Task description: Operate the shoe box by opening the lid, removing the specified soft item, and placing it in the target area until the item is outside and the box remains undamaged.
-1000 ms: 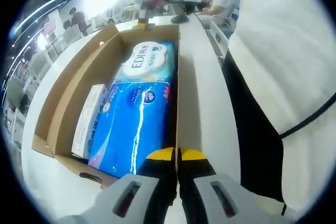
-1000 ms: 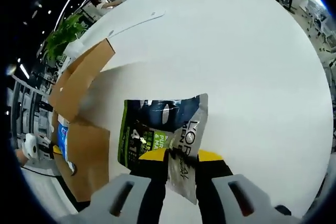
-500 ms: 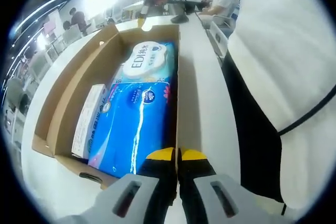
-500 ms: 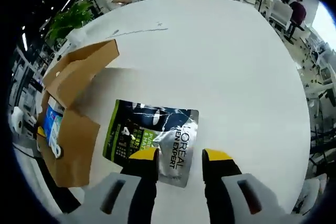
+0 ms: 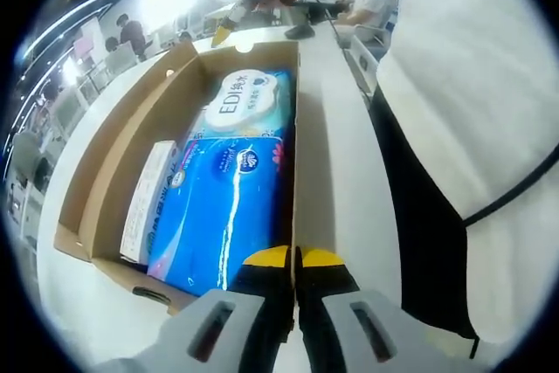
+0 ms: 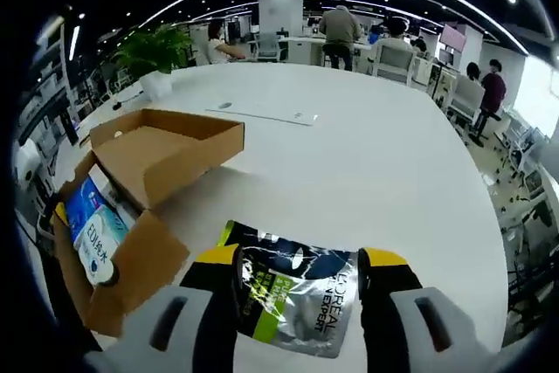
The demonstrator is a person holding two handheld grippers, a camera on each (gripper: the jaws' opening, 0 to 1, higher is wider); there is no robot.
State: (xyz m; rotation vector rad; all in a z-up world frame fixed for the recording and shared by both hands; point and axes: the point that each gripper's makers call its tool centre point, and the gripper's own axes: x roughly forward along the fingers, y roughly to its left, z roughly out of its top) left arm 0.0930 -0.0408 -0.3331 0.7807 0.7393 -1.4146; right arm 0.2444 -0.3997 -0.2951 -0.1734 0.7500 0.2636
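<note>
Released since a second ago, when the right jaws were pinching its silver end, the soft pouch [image 6: 293,299] is now lying flat on the white tabletop [image 6: 376,172], and the right gripper [image 6: 300,261] is lifting away with its yellow-tipped jaws spread wide on either side of the pouch, holding nothing. The pouch is sitting outside the shoe box [image 6: 144,207], just beside the box's near flap but apart from it. Its long axis is running across the right gripper view, roughly parallel to the line between the two jaw tips, with the dark-and-green printed end pointing toward the box and the silver end pointing away from it.

Judging from this, the placing step is finishing: the item is out and down. What is remaining is, I think, only for the right gripper to be clearing upward without dragging the pouch, and for the left gripper to be letting go of the cardboard gently.

The left gripper [image 5: 293,258] is gripping the box's side wall [image 5: 295,181], its jaws closed on the thin cardboard edge and steadying it. Inside the open box, a blue tissue pack [image 5: 223,207], a wet-wipes pack [image 5: 244,107] and a slim white carton [image 5: 144,203] are lying lengthwise along the box.
</note>
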